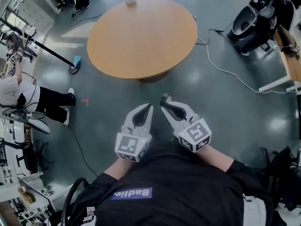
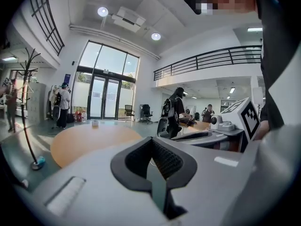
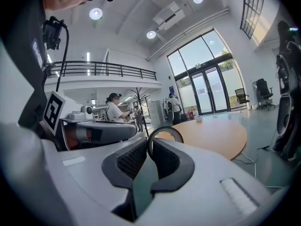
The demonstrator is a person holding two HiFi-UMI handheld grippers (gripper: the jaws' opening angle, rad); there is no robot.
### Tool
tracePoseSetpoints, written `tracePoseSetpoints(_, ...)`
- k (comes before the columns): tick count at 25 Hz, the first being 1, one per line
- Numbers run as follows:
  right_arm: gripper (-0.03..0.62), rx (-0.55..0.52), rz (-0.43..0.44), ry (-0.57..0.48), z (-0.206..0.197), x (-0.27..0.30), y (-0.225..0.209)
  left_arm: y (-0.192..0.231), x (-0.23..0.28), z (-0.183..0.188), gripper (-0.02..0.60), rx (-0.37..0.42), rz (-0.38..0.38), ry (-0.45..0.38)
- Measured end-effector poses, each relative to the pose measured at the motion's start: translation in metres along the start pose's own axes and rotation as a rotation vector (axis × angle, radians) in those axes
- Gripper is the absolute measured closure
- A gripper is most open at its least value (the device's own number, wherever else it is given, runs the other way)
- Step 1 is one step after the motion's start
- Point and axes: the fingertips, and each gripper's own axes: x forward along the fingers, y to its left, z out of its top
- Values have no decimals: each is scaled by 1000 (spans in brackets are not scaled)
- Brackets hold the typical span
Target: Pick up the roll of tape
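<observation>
The roll of tape point(image 1: 165, 98) is a thin dark ring pinched at the tip of my right gripper point(image 1: 163, 105), held over the grey floor just in front of my body. In the right gripper view the ring point(image 3: 165, 131) stands on edge above the shut jaws of the right gripper point(image 3: 149, 146). My left gripper point(image 1: 148, 108) hangs beside it, jaws together and empty; the left gripper point(image 2: 151, 142) shows nothing between its pads. The two tips are close but apart.
A round wooden table point(image 1: 141, 36) stands ahead, with a small white object point(image 1: 130, 0) at its far edge. A person point(image 1: 28, 98) stands at left near a pole stand's base point(image 1: 74, 68). A cable point(image 1: 225, 69) crosses the floor; black equipment point(image 1: 256, 18) and a desk point(image 1: 289, 65) are at right.
</observation>
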Motion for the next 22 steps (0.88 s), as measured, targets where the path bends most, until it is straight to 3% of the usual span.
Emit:
tracePoseSetpoints(10, 549, -32, -72, -50, 12, -40, 45, -39, -42, 13, 572, 0, -69, -52)
tracePoseSetpoints(22, 553, -92, -88, -82, 18, -28, 91, -24, -88, 15, 572, -4, -94, -108)
